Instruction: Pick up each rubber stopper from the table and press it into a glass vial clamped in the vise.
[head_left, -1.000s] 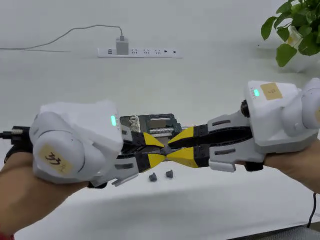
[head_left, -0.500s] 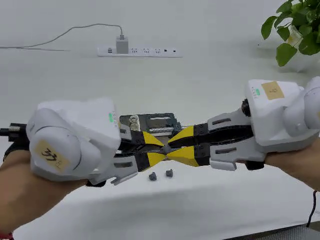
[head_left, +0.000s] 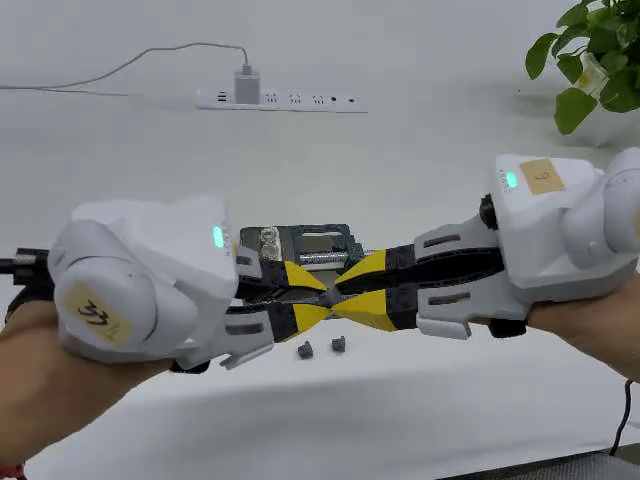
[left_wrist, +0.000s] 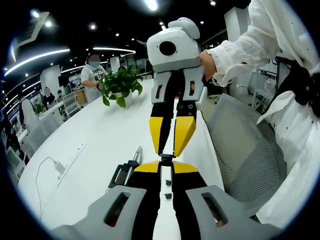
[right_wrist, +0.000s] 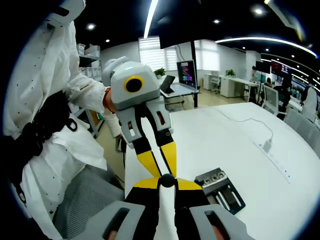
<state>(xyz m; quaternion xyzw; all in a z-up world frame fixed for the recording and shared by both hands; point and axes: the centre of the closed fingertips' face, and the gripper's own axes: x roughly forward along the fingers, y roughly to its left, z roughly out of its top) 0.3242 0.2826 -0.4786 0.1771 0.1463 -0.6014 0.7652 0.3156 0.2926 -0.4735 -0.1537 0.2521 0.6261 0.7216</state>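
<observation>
Stoppers (head_left: 306, 351), two, on tabletop (head_left: 400, 400), near side of left hand-held gripper (head_left: 325, 298) and right hand-held gripper (head_left: 345, 298), tip to tip; both jaw pairs together; vise (head_left: 318, 243) just beyond.

The white bench (head_left: 420, 170) is lit by ceiling strip lights (right_wrist: 152, 15). A power strip (head_left: 280, 100) and a leafy plant (head_left: 595, 60) are noted along its far side. A mesh chair (left_wrist: 245, 145) is set alongside.

White left gripper (head_left: 327, 300), white right gripper (head_left: 346, 298), yellow-black jaws.

The yellow-tipped jaws hide the near half of the dark metal vise (head_left: 320, 242); its glass vials (head_left: 268, 240) are too small to judge. At 2 o'clock, the edge crops the green leafy plant (head_left: 573, 108).
</observation>
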